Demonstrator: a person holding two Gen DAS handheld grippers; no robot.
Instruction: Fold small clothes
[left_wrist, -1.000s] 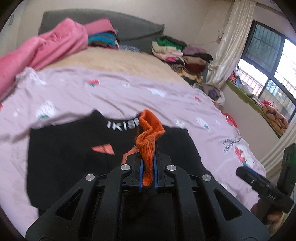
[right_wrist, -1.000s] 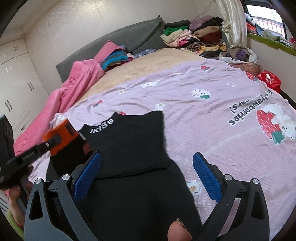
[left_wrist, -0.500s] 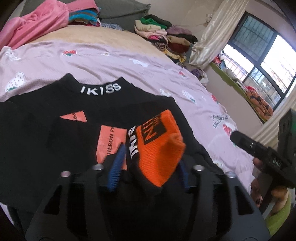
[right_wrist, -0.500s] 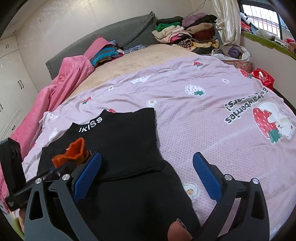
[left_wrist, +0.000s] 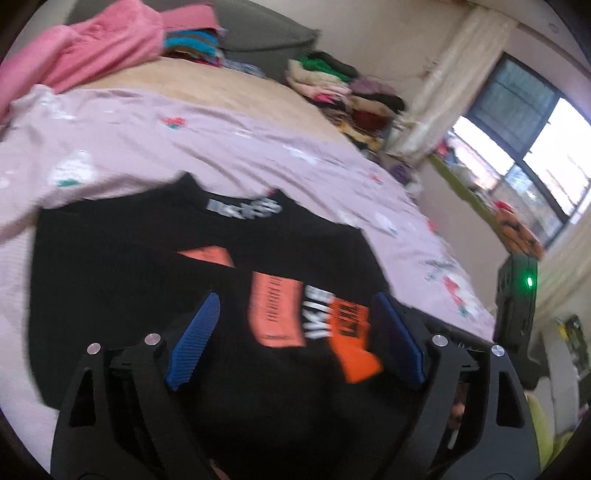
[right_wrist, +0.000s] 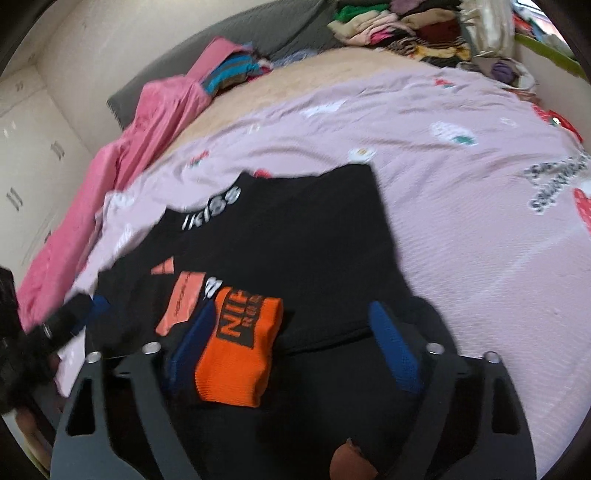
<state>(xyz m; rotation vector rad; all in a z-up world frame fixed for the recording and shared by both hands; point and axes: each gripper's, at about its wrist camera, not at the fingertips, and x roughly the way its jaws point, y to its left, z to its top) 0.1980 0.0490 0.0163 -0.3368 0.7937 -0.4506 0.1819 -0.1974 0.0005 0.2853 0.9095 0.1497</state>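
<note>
A black sweater (left_wrist: 129, 266) with orange patches and a white-lettered collar lies flat on the lilac bedspread (left_wrist: 229, 147). Its sleeve is folded across the chest and ends in an orange cuff (left_wrist: 351, 332). My left gripper (left_wrist: 295, 341) hovers over the cuff with its jaws opening, and the cuff lies loose between the blue pads. In the right wrist view the same cuff (right_wrist: 240, 354) lies on the sweater (right_wrist: 306, 240) by the left pad of my right gripper (right_wrist: 291, 347). That gripper's jaws are closing but stand wide apart, and nothing is pinched.
A pink blanket (right_wrist: 147, 125) and a grey headboard cushion (left_wrist: 258, 33) lie at the bed's far end. Heaps of clothes (left_wrist: 343, 88) sit in the far corner by the curtain (left_wrist: 443, 81) and window (left_wrist: 524, 122). White wardrobe doors (right_wrist: 33, 155) stand at the left.
My left gripper opened and let go of the orange cuff, which now lies flat on the sweater's chest. My right gripper came down over the cuff and its jaws narrowed a little.
</note>
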